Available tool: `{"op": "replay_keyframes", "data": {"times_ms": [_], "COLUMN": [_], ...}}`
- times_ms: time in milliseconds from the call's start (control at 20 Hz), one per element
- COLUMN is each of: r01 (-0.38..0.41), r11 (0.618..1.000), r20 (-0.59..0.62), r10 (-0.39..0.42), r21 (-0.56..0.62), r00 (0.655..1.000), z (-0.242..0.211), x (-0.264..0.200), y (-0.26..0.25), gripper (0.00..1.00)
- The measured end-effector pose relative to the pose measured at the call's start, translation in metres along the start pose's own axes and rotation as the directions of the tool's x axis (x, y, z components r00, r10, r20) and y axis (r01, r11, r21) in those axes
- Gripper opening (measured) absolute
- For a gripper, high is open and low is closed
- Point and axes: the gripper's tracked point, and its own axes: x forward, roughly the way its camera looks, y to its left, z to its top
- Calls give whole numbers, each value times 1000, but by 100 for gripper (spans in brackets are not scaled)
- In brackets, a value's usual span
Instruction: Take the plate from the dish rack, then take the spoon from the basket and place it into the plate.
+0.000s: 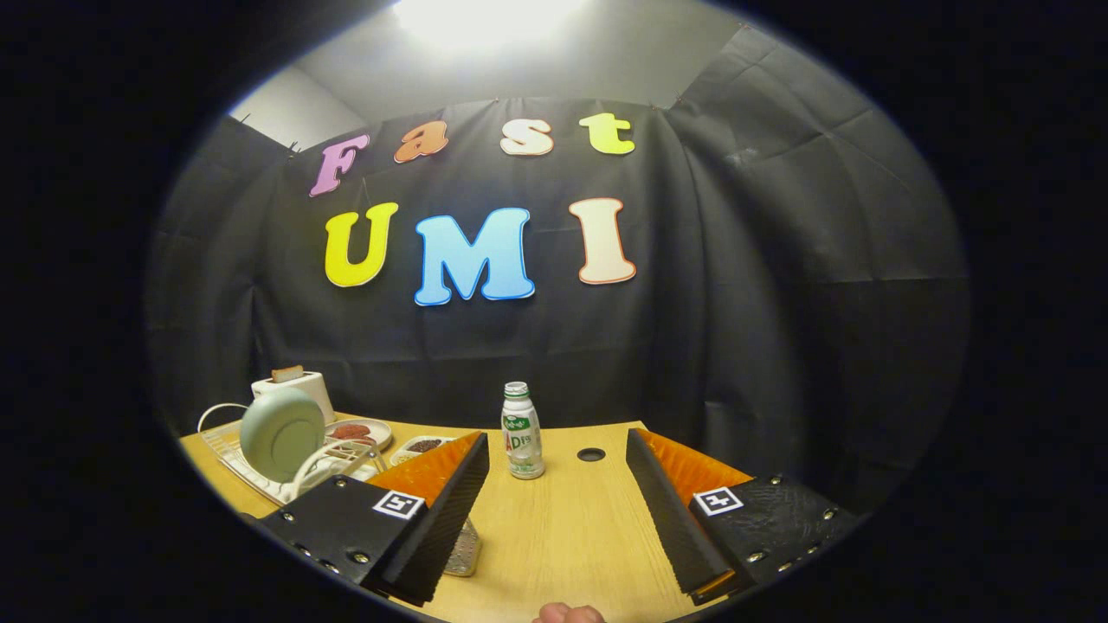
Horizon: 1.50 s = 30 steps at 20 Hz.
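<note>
A pale green plate [281, 433] stands upright on its edge in a white dish rack [260, 472] on the wooden table, to the left of my left finger and a little beyond it. My gripper [558, 510] is open, its two fingers wide apart above the table with nothing between them. A metal mesh basket [463, 549] peeks out from under the left finger; what it holds is hidden.
A small white bottle [523, 433] with a green label stands just ahead of the fingers. Behind the rack are a white toaster [299, 385], a plate of food [359, 430] and a small dish [422, 446]. A round cable hole [591, 454] lies in the table. A fingertip [567, 614] shows nearest me.
</note>
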Motion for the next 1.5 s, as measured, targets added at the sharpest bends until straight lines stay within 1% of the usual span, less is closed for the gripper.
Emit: {"op": "replay_keyframes", "data": {"times_ms": [150,250,450,550,650,750,900,1000,1100,1200,1350,1500], "r01": [-6,9,-2,5,-14,-17,-38,-54,-76,-90,-119,-139], "r11": [1000,1000,1000,1000,1000,1000,999,999,997,994,988,986], "r20": [7,-24,-24,-41,-51,-77,-101,-143,-222,-304,-411,-488], "r10": [6,-9,1,-6,15,18,38,54,80,103,149,168], "r21": [-2,1,-16,-23,2,11,6,1,24,54,98,95], "r00": [1000,1000,1000,999,999,997,994,988,972,947,899,856], "z": [31,40,64,69,75,75,83,78,67,55,36,22], "x": [-8,-9,-3,4,11,17,27,35,40,46,55,62], "y": [36,56,102,121,145,161,187,201,220,236,265,287], "gripper": [97,97,97,97,97,97,98,97,97,97,98,98]}}
